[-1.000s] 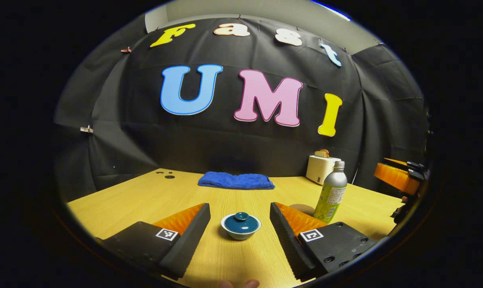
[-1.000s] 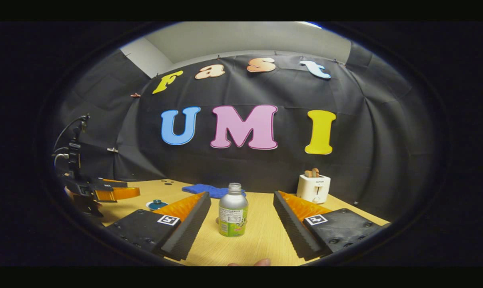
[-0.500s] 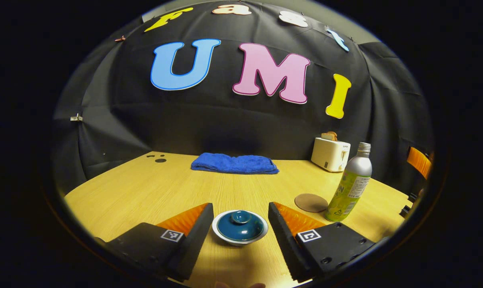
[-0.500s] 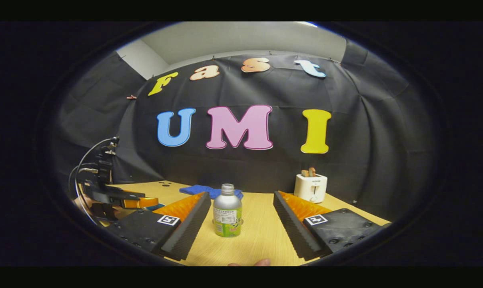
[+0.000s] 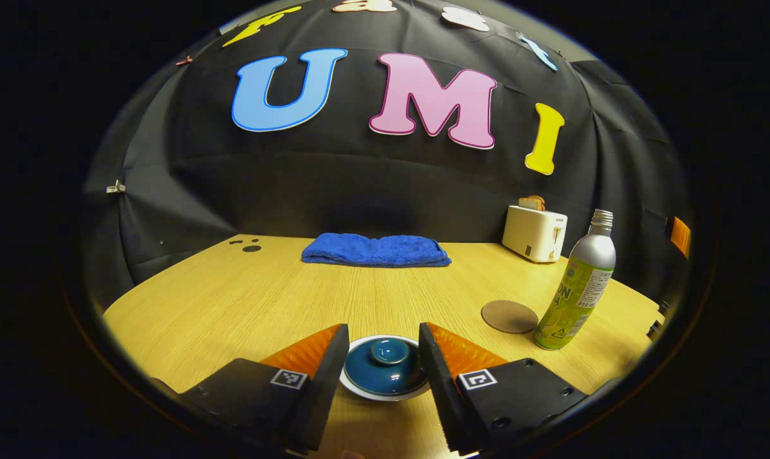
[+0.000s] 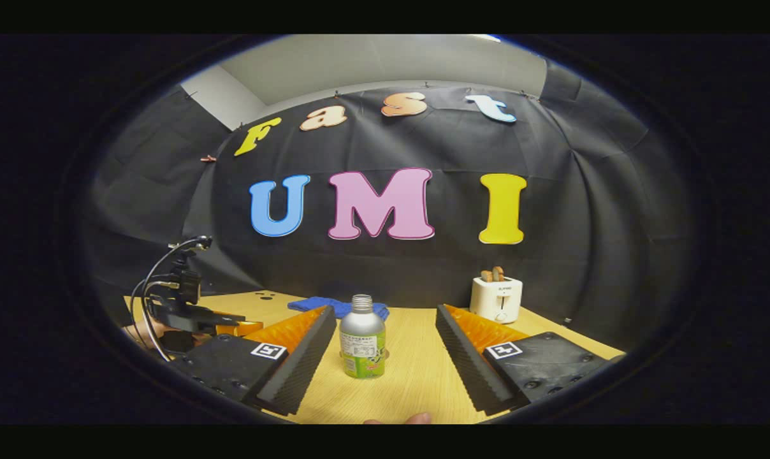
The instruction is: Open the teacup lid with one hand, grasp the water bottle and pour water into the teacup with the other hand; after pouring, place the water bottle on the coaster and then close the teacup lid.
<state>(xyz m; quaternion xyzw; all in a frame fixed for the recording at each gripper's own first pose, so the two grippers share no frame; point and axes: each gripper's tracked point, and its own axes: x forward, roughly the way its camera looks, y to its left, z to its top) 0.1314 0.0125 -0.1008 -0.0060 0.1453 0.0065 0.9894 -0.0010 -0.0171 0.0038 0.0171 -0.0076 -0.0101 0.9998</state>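
Observation:
A white teacup with a dark teal lid [image 5: 385, 367] sits on the wooden table between the fingers of my left gripper [image 5: 384, 347], which stands open around it; whether the fingers touch it I cannot tell. The lid's knob [image 5: 389, 350] is uncovered. A silver bottle with a green label [image 5: 575, 284] stands upright at the right, next to a round brown coaster [image 5: 509, 316]. In the right gripper view the bottle [image 6: 362, 338] stands ahead of my open right gripper [image 6: 385, 322], apart from both fingers. The left gripper [image 6: 194, 315] and its cables appear at the left there.
A folded blue towel [image 5: 376, 250] lies at the back of the table [image 5: 245, 299]. A white toaster with bread [image 5: 535, 224] stands at the back right, also the toaster [image 6: 498, 298] in the right gripper view. Small dark holes [image 5: 250, 247] mark the far left tabletop.
My left gripper has come forward and down over the teacup, so the cup now lies between its fingers, and the fingers have narrowed. The right gripper has barely shifted.

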